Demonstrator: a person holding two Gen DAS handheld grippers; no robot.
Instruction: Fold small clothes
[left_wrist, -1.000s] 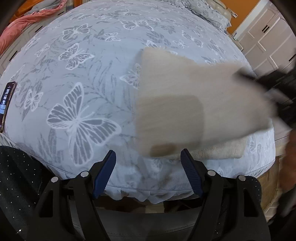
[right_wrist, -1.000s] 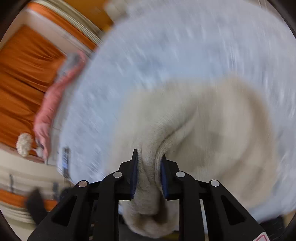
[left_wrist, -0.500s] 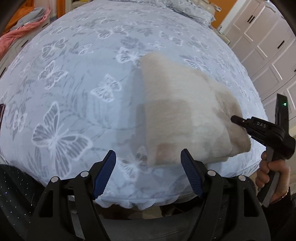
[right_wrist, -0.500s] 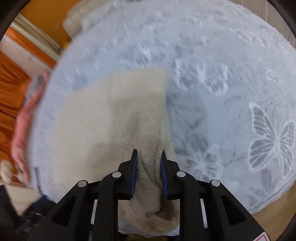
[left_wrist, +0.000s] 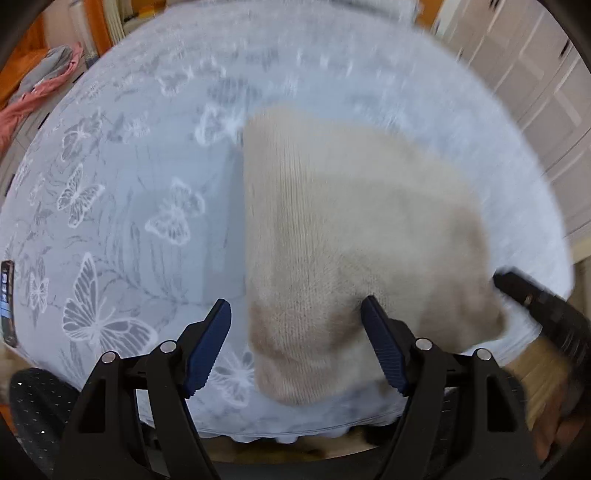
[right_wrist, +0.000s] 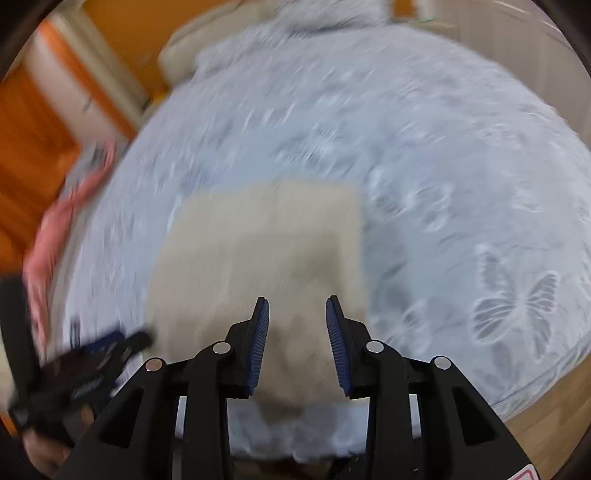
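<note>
A cream knitted garment (left_wrist: 354, 236) lies folded on the bed near its front edge; it also shows in the right wrist view (right_wrist: 258, 254). My left gripper (left_wrist: 295, 332) is open, its jaws straddling the garment's near left corner just above it. My right gripper (right_wrist: 297, 332) is open and empty over the garment's near edge. The right gripper also appears at the right edge of the left wrist view (left_wrist: 535, 299). Both views are motion-blurred.
The bed has a pale blue butterfly-print cover (left_wrist: 122, 206). A phone (left_wrist: 6, 299) lies at its left edge. Pink clothes (right_wrist: 55, 229) lie on the far side. White cupboards (left_wrist: 535, 92) stand to the right. A pillow (right_wrist: 207, 40) is at the head.
My right gripper has let go of the garment and opened. The garment has settled flat on the bed. My left gripper has moved closer over its near corner.
</note>
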